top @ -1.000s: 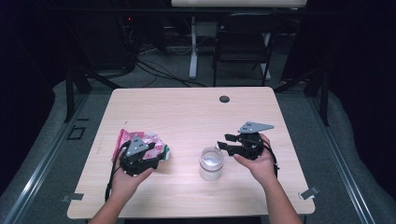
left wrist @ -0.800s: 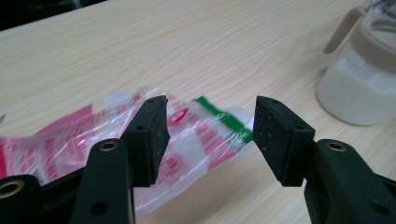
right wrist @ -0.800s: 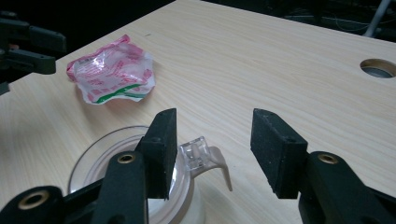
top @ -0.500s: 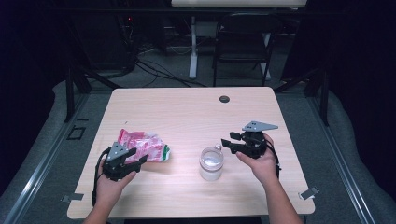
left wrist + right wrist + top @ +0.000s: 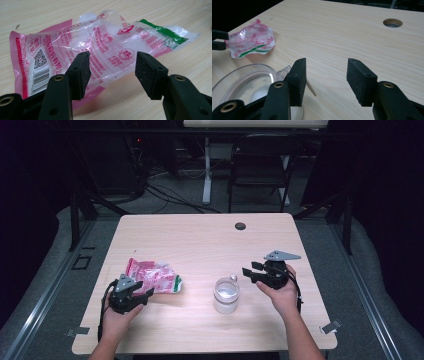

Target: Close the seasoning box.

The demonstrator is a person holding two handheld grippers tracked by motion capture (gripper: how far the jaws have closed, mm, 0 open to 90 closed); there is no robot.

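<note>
While the left claw [image 5: 145,293] sits low over the near left part of the bench [image 5: 200,240], its jaws stand well apart with nothing pinched between them. In the left gripper view the near edge of a crumpled pink and clear plastic packet [image 5: 100,47] lies flat on the wood just past the jaws, printed with red text, a barcode and a green band at one end. The left-hand jaw overlaps the packet's edge in that view; whether it touches the film cannot be told. From above, the packet [image 5: 152,276] lies just beyond and to the right of the left claw.

The right claw [image 5: 248,270] is held over the right half of the bench, pointing toward the middle, and its jaws have just been opening; they now gape wide with only bare wood between them. A clear glass jar [image 5: 226,294] stands upright near the front edge, between the two hands and closer to the right one. In the right gripper view the jar's round rim [image 5: 244,80] lies just beside that claw's left-hand jaw, outside the gap. A round cable hole [image 5: 240,226] sits far back on the bench, well apart from everything else.
</note>
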